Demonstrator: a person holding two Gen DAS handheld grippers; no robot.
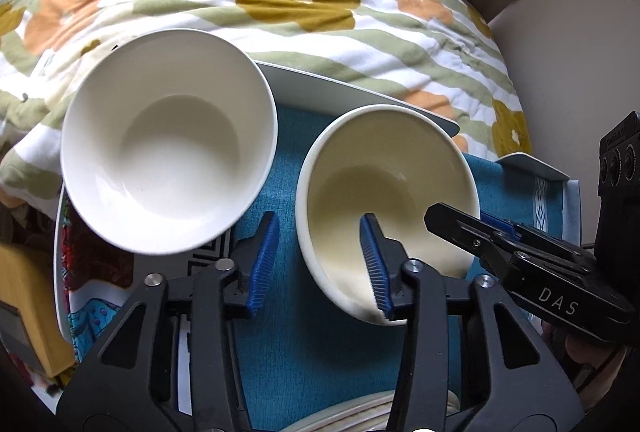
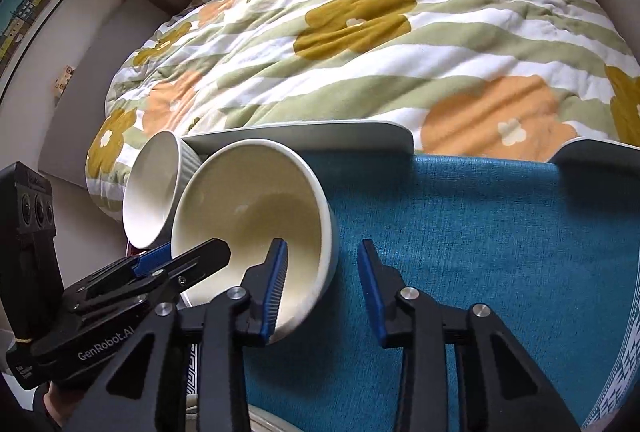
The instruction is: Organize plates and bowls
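A cream bowl (image 1: 384, 191) stands on the teal cloth (image 1: 288, 296); it also shows in the right wrist view (image 2: 248, 216). A white bowl (image 1: 168, 159) sits left of it on a patterned plate (image 1: 96, 292); in the right wrist view it shows as a ribbed white bowl (image 2: 154, 187). My left gripper (image 1: 320, 264) is open and straddles the cream bowl's near left rim, one finger inside, one outside. My right gripper (image 2: 324, 284) is open and straddles the same bowl's right rim; it also shows in the left wrist view (image 1: 460, 224).
A flowered quilt (image 1: 280, 11) lies behind the table. A grey raised edge (image 2: 304, 135) runs along the table's far side. Stacked plate rims (image 1: 360, 416) show at the bottom. A yellow object (image 1: 28, 304) sits at far left. A picture (image 2: 28, 11) hangs on the wall.
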